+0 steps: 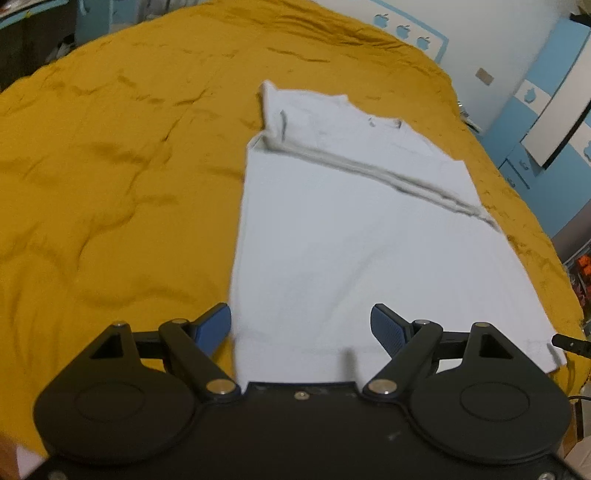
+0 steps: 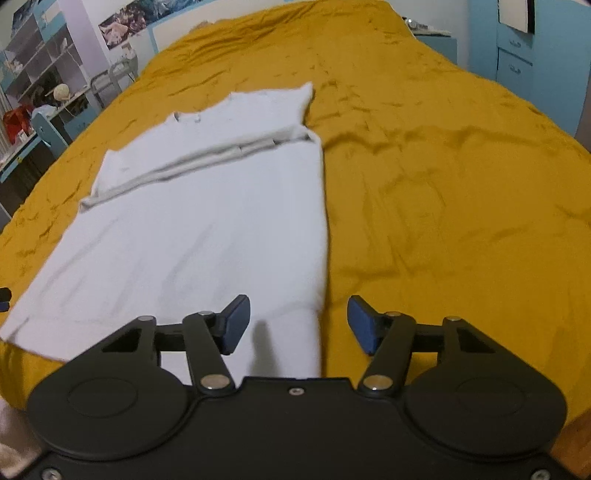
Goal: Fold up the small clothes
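Garment: a white T-shirt lies flat on the bed cover, collar end away from the cameras, hem nearest them. Both wrist views are slightly blurred.
Fold state: one long side appears already turned inward, which leaves a straight edge on that side and a raised ridge running diagonally across the chest. One short sleeve at the far end protrudes past the straight edge. Judged as a partly completed lengthwise fold.
Support surface: mustard-yellow bed cover, wrinkled but broad. The shirt is spread on it so that the edges can be reached from the near side.
Left tool: jaws stand wide apart, nothing between the blue pads. It hovers above the hem corner on the straight-edge side.
Right tool: jaws apart, somewhat narrower than the left, nothing gripped. It hovers over the same side of the hem, where the white T-shirt meets the bed cover.
Reason for position: both tools sit at the hem, presumably so it can be pinched and carried toward the collar for a crosswise fold.
Markings: apple-shaped cutouts on the blue-and-white furniture. No readable text or brand is visible on the shirt, the tools or the posters.
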